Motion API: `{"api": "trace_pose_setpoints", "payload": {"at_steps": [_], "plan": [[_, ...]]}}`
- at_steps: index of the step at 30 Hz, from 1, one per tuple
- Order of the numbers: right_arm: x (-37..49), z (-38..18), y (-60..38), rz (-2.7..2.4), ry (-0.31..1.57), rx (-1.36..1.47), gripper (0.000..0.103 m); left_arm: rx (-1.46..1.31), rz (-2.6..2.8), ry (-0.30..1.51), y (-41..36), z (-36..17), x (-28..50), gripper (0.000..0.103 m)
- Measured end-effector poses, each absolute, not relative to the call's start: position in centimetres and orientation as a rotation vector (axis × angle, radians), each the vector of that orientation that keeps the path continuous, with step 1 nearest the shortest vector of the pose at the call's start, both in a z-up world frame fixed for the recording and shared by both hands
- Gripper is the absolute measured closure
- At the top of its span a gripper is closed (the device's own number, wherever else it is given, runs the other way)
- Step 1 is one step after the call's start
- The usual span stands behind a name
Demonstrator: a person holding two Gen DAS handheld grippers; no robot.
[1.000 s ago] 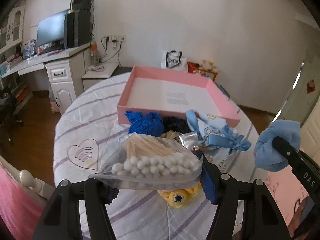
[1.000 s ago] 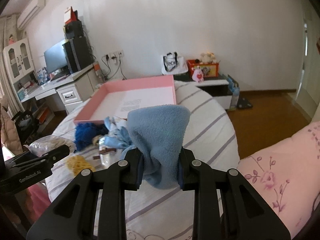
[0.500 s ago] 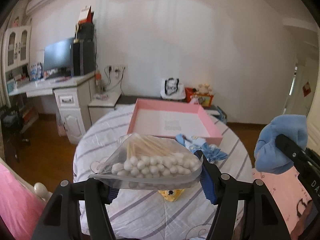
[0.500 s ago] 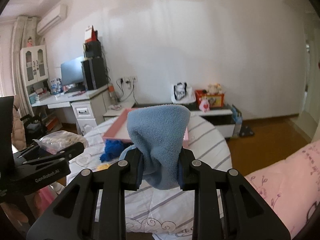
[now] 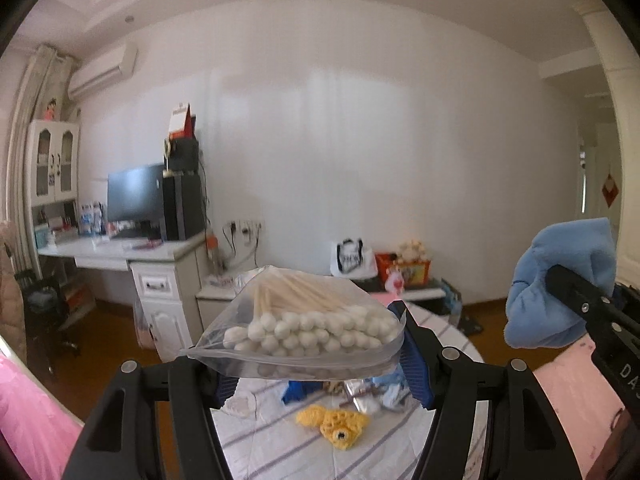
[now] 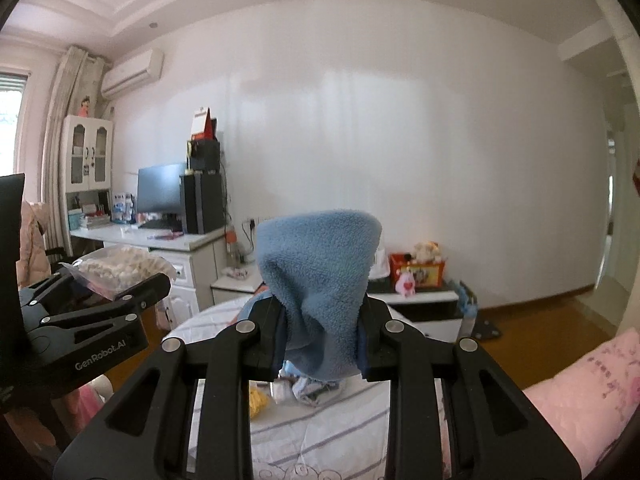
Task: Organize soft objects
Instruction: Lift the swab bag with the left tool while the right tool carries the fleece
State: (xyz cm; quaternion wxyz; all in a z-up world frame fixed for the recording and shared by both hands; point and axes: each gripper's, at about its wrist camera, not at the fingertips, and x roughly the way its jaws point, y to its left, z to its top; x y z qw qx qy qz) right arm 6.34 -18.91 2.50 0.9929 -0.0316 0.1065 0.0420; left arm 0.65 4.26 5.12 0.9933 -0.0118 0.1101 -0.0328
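Observation:
My left gripper is shut on a clear bag of cotton swabs and holds it high above the round table. My right gripper is shut on a light blue fleece cloth, also raised; it shows at the right of the left wrist view. Below on the table lie a yellow crochet toy, a blue knit item and pale blue fabric pieces. The pink box is hidden behind the held things.
The table has a white cloth with purple stripes. A pink bedcover lies at the right. A white desk with a monitor stands at the back left, and a low stand with toys against the far wall.
Both grippers have risen and tilted up with their loads. The table and pink box have dropped low in view; the wall and ceiling now fill the frames.

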Motion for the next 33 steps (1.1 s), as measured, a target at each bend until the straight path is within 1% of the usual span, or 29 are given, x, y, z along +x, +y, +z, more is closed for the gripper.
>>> {"api": "trace_pose_setpoints", "payload": {"at_steps": [6, 12, 25, 33], "plan": [[5.3, 3.5, -18.5, 0.086, 0.164, -0.078, 0.078, -0.018, -0.076, 0.172, 4.7, 5.9, -2.5, 0.040], [4.2, 4.2, -18.1, 0.073, 0.116, -0.097, 0.078, -0.018, -0.062, 0.143, 5.3, 5.0, -4.5, 0.040], [3.0, 3.8, -18.2, 0.080, 0.100, -0.095, 0.078, -0.017, -0.056, 0.138, 4.2, 3.1, -3.6, 0.040], [3.5, 4.0, -17.9, 0.056, 0.105, -0.097, 0.077, -0.017, -0.053, 0.139, 4.3, 3.7, -3.9, 0.040]]}}
